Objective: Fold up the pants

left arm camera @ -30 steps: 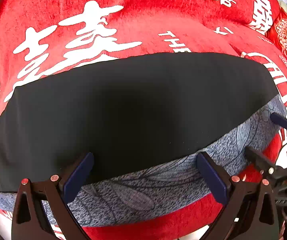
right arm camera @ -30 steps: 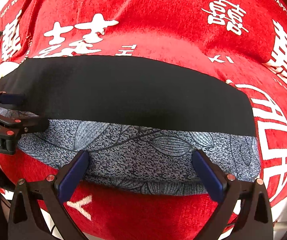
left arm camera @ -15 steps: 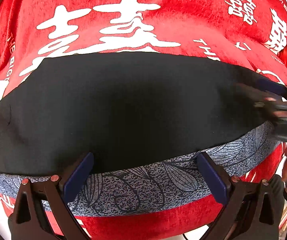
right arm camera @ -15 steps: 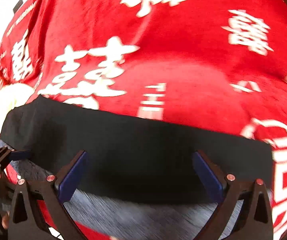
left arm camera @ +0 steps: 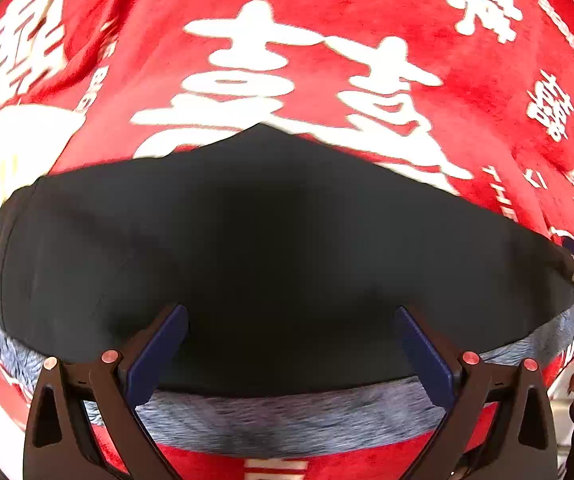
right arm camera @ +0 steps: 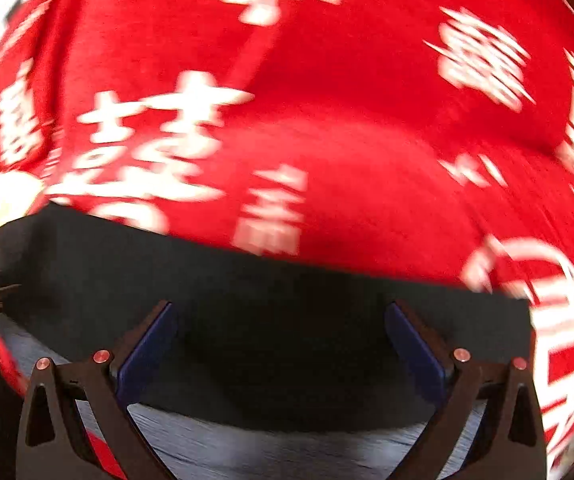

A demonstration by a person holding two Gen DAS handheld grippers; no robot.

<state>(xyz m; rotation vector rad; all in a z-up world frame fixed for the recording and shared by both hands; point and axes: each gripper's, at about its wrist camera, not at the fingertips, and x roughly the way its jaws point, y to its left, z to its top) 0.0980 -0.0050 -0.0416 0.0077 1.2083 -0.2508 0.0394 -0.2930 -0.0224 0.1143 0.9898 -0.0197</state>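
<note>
a: where are the pants [left arm camera: 279, 248]?
b: black, spread flat across the near edge of the red blanket [left arm camera: 327, 20], grey patterned fabric [left arm camera: 287, 420] under their near side.
a: left gripper [left arm camera: 287, 344]?
b: fingers spread wide, nothing between them, above the pants.
a: right gripper [right arm camera: 279, 340]?
b: the same, spread above the pants; that view is blurred.

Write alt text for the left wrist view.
Open left gripper poised over black pants, which lie on a red blanket with white characters. A grey patterned band of the pants shows along the near edge.
</note>
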